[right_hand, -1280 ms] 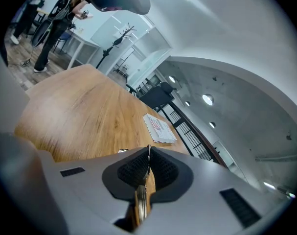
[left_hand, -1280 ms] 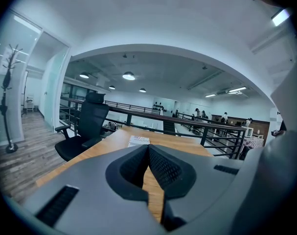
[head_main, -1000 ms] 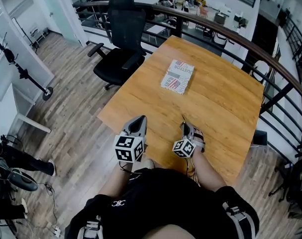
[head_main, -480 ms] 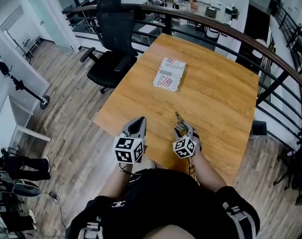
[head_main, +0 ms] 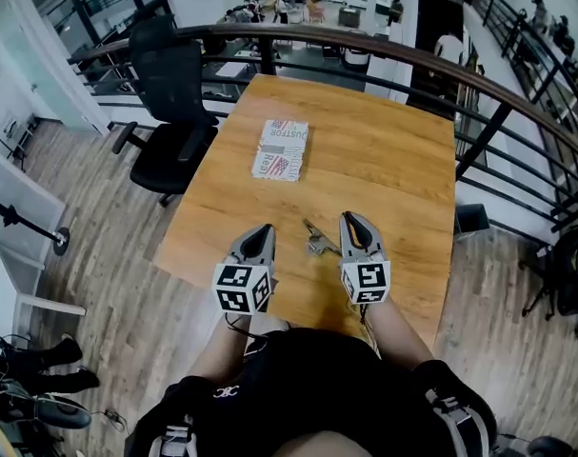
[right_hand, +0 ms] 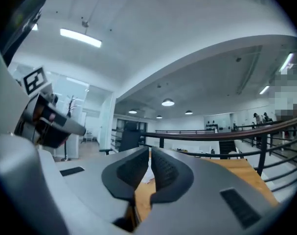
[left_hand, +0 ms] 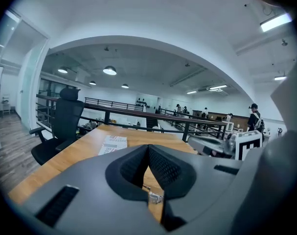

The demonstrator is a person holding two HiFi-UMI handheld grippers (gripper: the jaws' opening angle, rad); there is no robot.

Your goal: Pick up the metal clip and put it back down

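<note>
Backing the right tongs point(head_main: 349, 217) away seems to be the step in hand, and it is going best as a clean pull that is not brushing the small silver metal clip point(head_main: 317, 243) lying on the wooden tabletop point(head_main: 393, 160). Those jaws have just been closing and are sitting together, empty. The left tongs point(head_main: 262, 229) are closed and empty too, with the clip lying between the 2 tongs, nearer the right, touching neither.

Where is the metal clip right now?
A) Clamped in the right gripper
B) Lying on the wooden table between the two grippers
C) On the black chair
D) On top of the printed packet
B: the metal clip lies on the table between the left gripper and the right gripper; the right one's jaws have just been closing with nothing between them.
</note>
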